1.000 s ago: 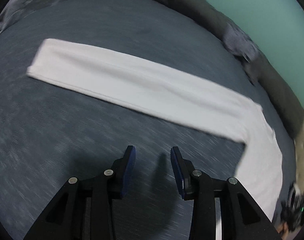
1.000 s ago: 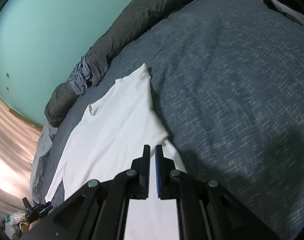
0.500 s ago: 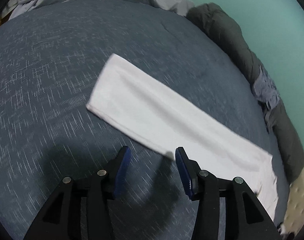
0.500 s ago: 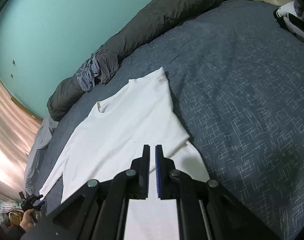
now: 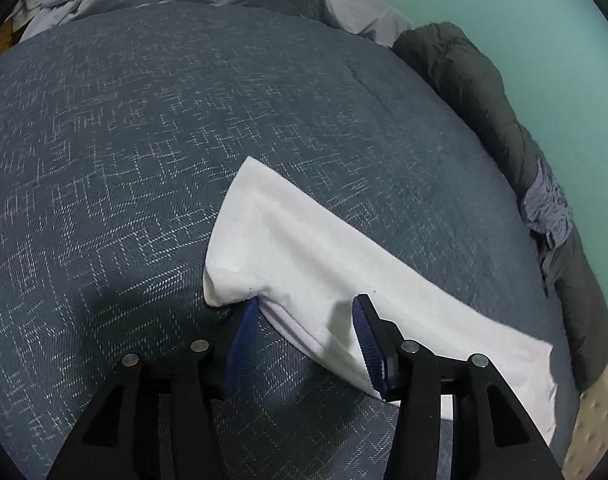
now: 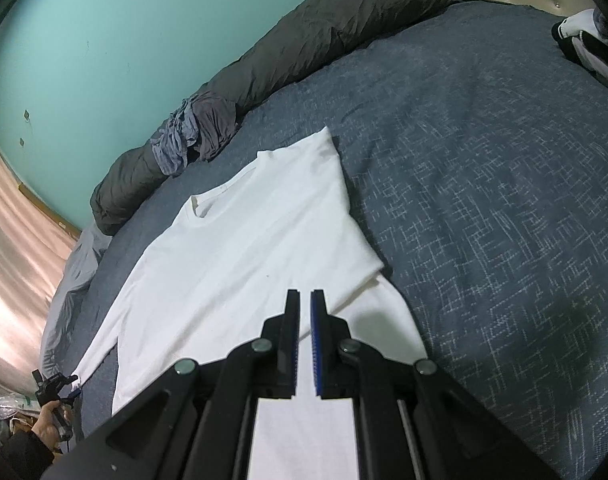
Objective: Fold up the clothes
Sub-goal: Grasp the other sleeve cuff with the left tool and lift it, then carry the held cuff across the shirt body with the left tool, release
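On woven blue bedding, left gripper [image 5: 306,330] gapes astride soft white sleeve [image 5: 304,256] (right gripper [image 6: 305,316] closed, empty).

I see the shirt [image 6: 244,256] flat on the bedspread [image 6: 484,200]; the rolled duvet [image 6: 304,48] lies behind it. Its sleeve [image 5: 304,256] reaches between my left gripper's [image 5: 306,312] fingers.

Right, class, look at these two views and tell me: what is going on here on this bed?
A person is folding a white long-sleeved shirt spread on a blue-grey bedspread, using handheld tongs in each hand. The left tongs stand open at the cuff end of one sleeve, with the sleeve's edge between the pads but not pinched. The right tongs are shut and empty, above the shirt's body where the other sleeve lies folded across it. A dark rolled duvet lies along the turquoise wall.
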{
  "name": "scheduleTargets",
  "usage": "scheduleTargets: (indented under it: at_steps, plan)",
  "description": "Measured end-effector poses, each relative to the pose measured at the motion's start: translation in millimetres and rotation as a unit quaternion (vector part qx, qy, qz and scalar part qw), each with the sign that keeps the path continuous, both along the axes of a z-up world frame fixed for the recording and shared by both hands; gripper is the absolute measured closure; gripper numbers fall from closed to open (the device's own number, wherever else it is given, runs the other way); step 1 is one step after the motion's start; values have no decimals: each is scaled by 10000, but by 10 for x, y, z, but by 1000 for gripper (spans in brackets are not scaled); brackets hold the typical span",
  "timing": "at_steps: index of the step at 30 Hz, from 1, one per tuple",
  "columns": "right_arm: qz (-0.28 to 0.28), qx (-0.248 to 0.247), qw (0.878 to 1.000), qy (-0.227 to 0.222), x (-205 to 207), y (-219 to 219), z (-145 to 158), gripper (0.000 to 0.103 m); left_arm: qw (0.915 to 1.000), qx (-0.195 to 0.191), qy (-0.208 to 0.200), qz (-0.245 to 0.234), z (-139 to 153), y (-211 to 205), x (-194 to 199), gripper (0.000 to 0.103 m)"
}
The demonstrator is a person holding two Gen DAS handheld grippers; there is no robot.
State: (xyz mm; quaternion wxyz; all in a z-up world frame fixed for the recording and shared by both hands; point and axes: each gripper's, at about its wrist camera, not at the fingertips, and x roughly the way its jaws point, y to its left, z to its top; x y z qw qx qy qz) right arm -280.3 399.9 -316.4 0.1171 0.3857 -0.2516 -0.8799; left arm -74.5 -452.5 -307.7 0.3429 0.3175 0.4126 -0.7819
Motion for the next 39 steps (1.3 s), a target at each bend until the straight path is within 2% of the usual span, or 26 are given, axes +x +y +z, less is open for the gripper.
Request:
scheduleTargets:
  at_steps: [1,3,5,8,11,15,19,23,27,29,32,34,36,39]
  plan:
    - [-5,1,10000,4,3,1,-2,98,10000,-27,-24,-28,-4,-12,-50,55]
    - [-22,-14,10000,8,10,10,-3,98,9999,-61,-93,-46,-11,-42,-87,83]
    - [-37,-33,10000,5,15,22,-3,98,9999,-36,-109,-74,-18,-65,-80,92]
    - [-53,-63,10000,22,21,33,11,98,9994,-157,-207,-211,38,-70,-123,97]
    - [-62,-89,9999,35,21,43,16,98,9991,-262,-141,-307,185,-60,-196,98]
    - [-76,-169,9998,34,27,64,16,98,9967,-562,15,-592,548,96,-346,98]
    - [-79,-244,9996,77,30,95,48,98,9891,-890,250,-1143,1025,447,-651,98]
    - [-93,-383,9992,77,51,134,55,98,9767,-1103,568,-1751,1487,1058,-943,98]
    - [-123,-504,9986,121,57,195,87,98,9583,-1242,878,-2418,1939,1813,-1328,98]
    - [-150,-591,9980,139,56,237,97,98,9477,-1259,1010,-2755,2076,2159,-1537,98]
    - [-209,-667,9974,172,59,319,113,98,9202,-1436,1168,-3448,2373,2858,-1827,98]
    - [-246,-727,9969,175,57,376,112,98,8963,-1574,1193,-3970,2464,3406,-1975,98]
    - [-282,-802,9962,168,54,434,105,98,8726,-1607,1223,-4448,2470,3959,-2075,98]
    - [-337,-920,9950,169,57,507,104,98,8432,-1572,1196,-4999,2304,4632,-2161,98]
